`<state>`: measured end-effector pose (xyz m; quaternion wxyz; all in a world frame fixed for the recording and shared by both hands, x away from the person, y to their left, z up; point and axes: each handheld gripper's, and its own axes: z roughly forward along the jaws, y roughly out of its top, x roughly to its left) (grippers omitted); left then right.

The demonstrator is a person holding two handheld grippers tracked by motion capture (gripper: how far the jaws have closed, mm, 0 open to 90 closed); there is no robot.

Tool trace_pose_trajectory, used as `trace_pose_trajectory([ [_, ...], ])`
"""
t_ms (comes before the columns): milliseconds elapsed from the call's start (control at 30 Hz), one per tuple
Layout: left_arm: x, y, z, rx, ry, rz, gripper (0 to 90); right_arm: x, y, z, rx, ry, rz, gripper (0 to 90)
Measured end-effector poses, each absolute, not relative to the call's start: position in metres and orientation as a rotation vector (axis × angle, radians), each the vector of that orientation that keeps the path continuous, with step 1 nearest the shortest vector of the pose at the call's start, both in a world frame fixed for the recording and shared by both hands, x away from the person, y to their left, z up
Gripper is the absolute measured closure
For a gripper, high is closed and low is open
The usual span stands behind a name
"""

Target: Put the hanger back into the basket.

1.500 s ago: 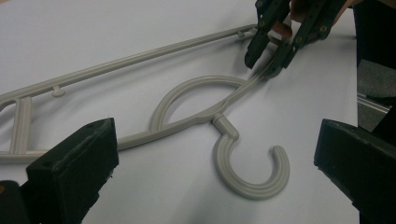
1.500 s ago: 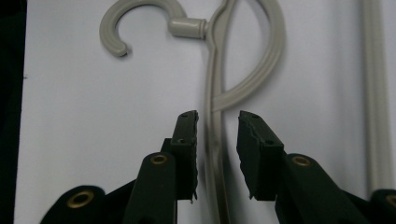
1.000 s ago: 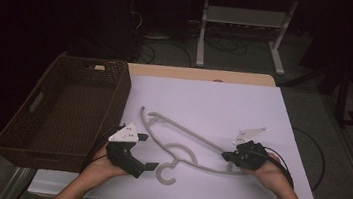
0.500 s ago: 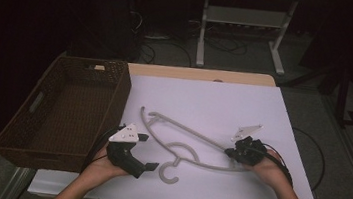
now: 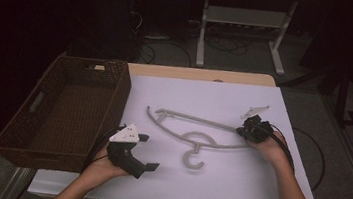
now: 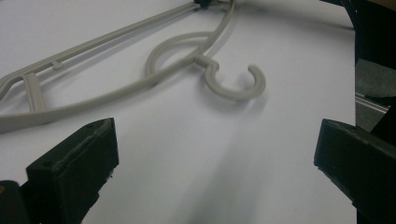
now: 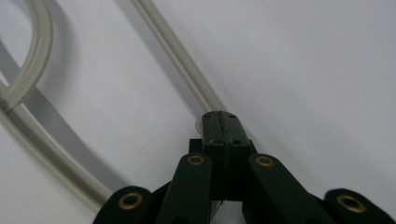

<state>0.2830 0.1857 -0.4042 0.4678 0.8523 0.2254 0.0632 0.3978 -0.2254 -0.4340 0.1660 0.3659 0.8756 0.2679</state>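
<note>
Grey plastic clothes hanger (image 5: 196,132) flat mid-bench on white top, hook toward near edge. Likely light, stiff, slick. Right gripper (image 5: 242,131) pinches right arm tip; left gripper (image 5: 144,151) spread, empty. Thin rod suits grip.

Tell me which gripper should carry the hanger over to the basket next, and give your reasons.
Probably the right gripper: its fingers are shut on the hanger at its end. The left gripper is open, short of the hook, though nearer the basket.
</note>
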Motion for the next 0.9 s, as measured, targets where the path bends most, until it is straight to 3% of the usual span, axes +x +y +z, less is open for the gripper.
trace_pose_trajectory([
  [233,0.284,0.187,-0.404,2.086,0.561,0.150,0.0,0.395,-0.219,-0.422,1.045,2.478,0.915,89.3],
  [367,0.283,0.186,-0.404,2.084,0.558,0.155,0.0,0.391,-0.196,-0.417,0.999,2.525,1.028,84.1],
  [667,0.283,0.187,-0.404,2.081,0.560,0.147,0.0,0.394,-0.112,-0.417,0.811,2.666,1.217,74.5],
  [900,0.283,0.187,-0.404,2.083,0.558,0.144,0.0,0.398,-0.067,-0.429,0.741,2.739,1.208,72.4],
])
